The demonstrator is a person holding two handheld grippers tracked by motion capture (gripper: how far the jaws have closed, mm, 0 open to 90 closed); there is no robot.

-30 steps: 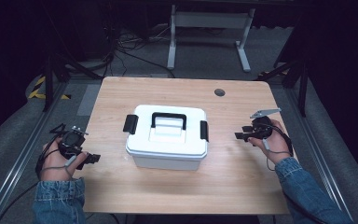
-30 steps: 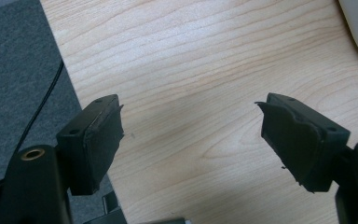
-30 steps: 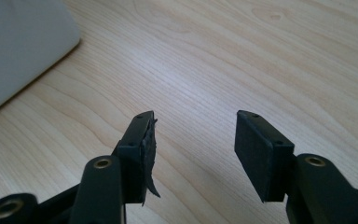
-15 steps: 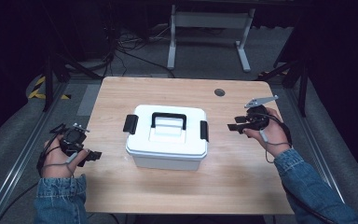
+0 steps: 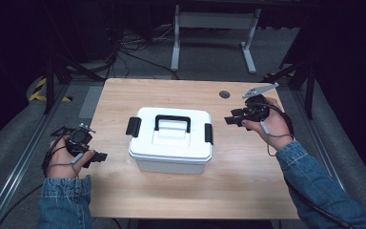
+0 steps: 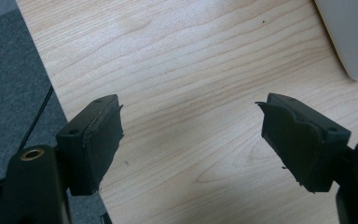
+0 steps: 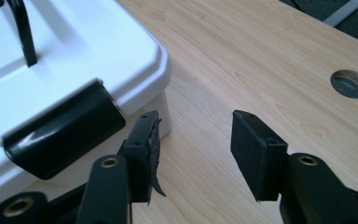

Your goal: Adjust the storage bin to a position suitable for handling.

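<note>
A white plastic box [image 5: 171, 143] with a black handle [image 5: 172, 122] and black side latches stands in the middle of the wooden table [image 5: 248, 191]. My right gripper [image 5: 229, 119] is raised to the box's right, pointing at the right latch [image 5: 208, 133], which the right gripper view shows as a glossy black latch [image 7: 65, 135] just left of the jaws. My right gripper [image 7: 193, 154] is open; its jaws have just been closing somewhat with nothing between them. My left gripper [image 5: 100, 156] rests at the table's left edge, and my left gripper [image 6: 191, 135] is open over bare wood.
A round cable hole [image 5: 224, 94] sits in the table's far right part. A white metal frame [image 5: 214, 28] and cables lie on the floor beyond the table. A corner of the box [image 6: 349, 37] shows at the upper right of the left gripper view.
My right hand has risen and moved inward and farther up the table toward the box's right latch. The left hand has stayed put.
</note>
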